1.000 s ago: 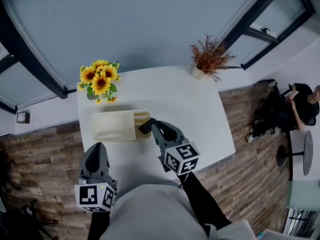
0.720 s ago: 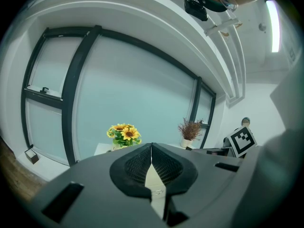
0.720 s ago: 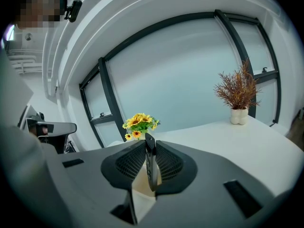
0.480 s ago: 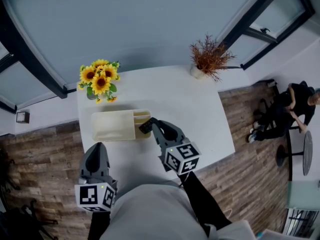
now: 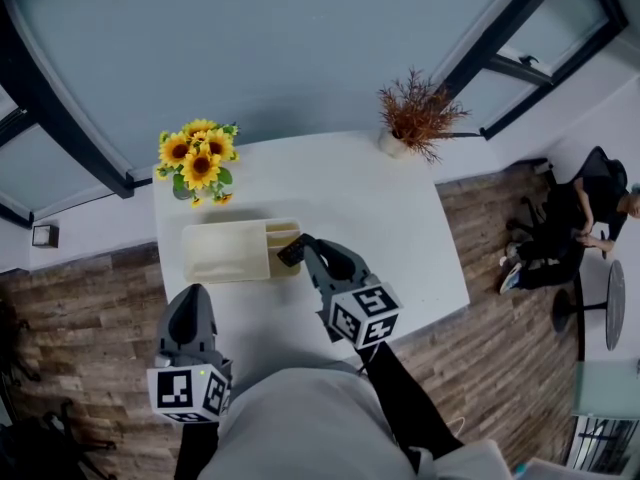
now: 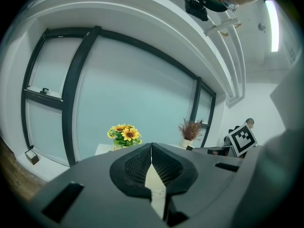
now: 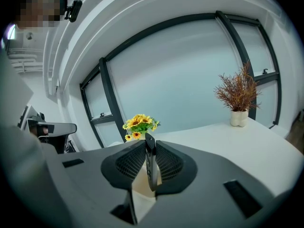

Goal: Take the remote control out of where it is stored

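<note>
A thin black remote control [image 7: 150,161] stands edge-on between my right gripper's pads. In the head view its end [image 5: 291,251] sticks out just above the right end of a cream storage box [image 5: 228,253] on the white table [image 5: 390,218]. My right gripper [image 5: 300,253] is shut on the remote over that end of the box. My left gripper [image 5: 190,320] hangs near the table's front left edge, apart from the box. Its pads [image 6: 164,164] meet at the tip with nothing between them.
A vase of sunflowers [image 5: 200,160] stands at the table's back left, and a dried reddish plant in a white pot [image 5: 415,116] at the back right. A seated person [image 5: 590,218] is on the wooden floor to the right. Windows run behind the table.
Neither gripper has moved and the remote stays in the right gripper. Only the seated person at the right has shifted.
</note>
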